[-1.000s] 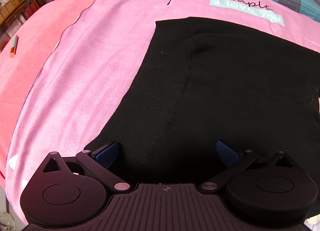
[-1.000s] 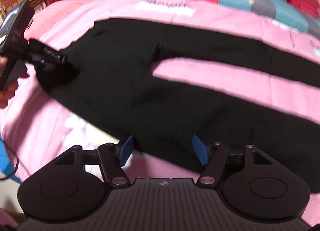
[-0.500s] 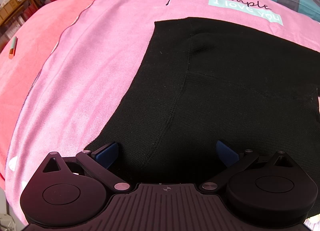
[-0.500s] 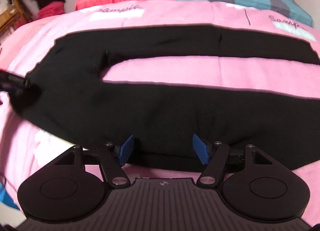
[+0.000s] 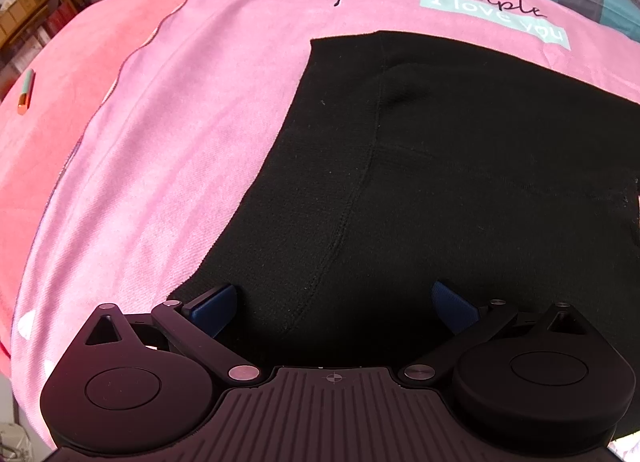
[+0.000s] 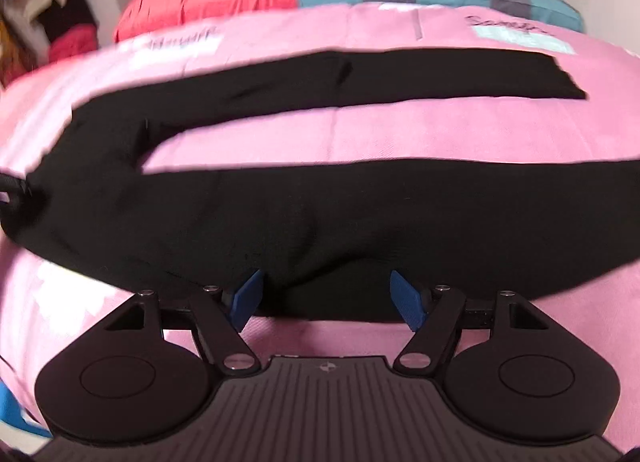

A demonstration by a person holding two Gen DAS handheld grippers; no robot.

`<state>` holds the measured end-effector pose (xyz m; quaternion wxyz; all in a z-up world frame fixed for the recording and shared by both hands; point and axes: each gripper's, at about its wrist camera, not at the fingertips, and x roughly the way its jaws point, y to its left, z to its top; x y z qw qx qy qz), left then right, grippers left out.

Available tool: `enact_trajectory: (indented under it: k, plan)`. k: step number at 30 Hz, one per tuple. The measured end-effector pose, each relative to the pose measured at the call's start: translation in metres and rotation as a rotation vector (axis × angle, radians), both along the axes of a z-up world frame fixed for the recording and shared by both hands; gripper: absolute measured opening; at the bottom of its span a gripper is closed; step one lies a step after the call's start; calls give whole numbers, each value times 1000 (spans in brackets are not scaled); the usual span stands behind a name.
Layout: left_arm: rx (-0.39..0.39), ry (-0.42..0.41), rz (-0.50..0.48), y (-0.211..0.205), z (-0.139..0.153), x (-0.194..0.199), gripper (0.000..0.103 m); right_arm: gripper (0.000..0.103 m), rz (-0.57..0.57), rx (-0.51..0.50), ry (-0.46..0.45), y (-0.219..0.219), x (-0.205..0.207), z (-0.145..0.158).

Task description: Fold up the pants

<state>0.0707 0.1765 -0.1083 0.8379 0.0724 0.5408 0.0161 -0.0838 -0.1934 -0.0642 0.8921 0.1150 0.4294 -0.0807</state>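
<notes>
Black knit pants (image 6: 304, 198) lie flat on a pink bedspread (image 5: 192, 134), waistband toward nine o'clock in the right wrist view and both legs running off toward three o'clock with a strip of pink between them. The left gripper (image 5: 334, 308) sits at the near corner of the waistband, its blue pads wide apart, with cloth between them but not pinched. The right gripper (image 6: 326, 296) is likewise spread, straddling the near edge of the near leg, where the fabric bulges up slightly between the pads.

The step in hand looks like taking hold of the near leg's edge so it can be carried over onto the far leg at twelve o'clock. To do it well, each gripper should close on both layers of the hem edge, not only the top one. Lift both ends together and level, so the crease runs straight along the crotch seam. A pen-like object (image 5: 25, 96) at ten o'clock is well clear.
</notes>
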Motion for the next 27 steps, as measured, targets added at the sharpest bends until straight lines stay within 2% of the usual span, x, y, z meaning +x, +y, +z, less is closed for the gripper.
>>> enact_trajectory:
  k: [3,6,8,10,11,13,15,17,19,21,23,25,27]
  plan:
    - [5,5,9,-1,0,1,103,74,-120,-57,-67,-28,-5,11]
    - [14,7,15,-2,-1,3,103,74,-181,-86,-63,-52,8,13]
    - [18,10,21,-3,-1,4,103,75,-182,-56,-13,-67,16,3]
    - [21,15,26,-3,-1,5,103,75,-171,-43,89,-77,16,-15]
    - [21,17,30,-3,-1,5,103,75,-138,-65,50,-76,7,-13]
    - [22,21,36,-4,-2,6,103,75,-154,-44,55,-82,-7,-9]
    - [22,24,43,-3,-2,7,103,74,-245,-2,-11,-97,-22,-1]
    - [25,22,52,-3,-2,7,103,75,-431,22,-79,-118,-34,5]
    - [30,23,58,-4,-2,7,103,79,-611,93,-101,-144,-38,1]
    - [35,25,62,-4,-2,8,103,78,-708,202,-93,-167,-34,-9]
    - [40,30,65,-5,-3,9,103,79,-729,195,-119,-172,-26,-12]
    - [47,32,64,-6,-3,10,103,68,-699,153,-110,-173,-15,-15]
    - [53,33,63,-7,-2,11,103,12,-673,116,-82,-178,-11,-16]
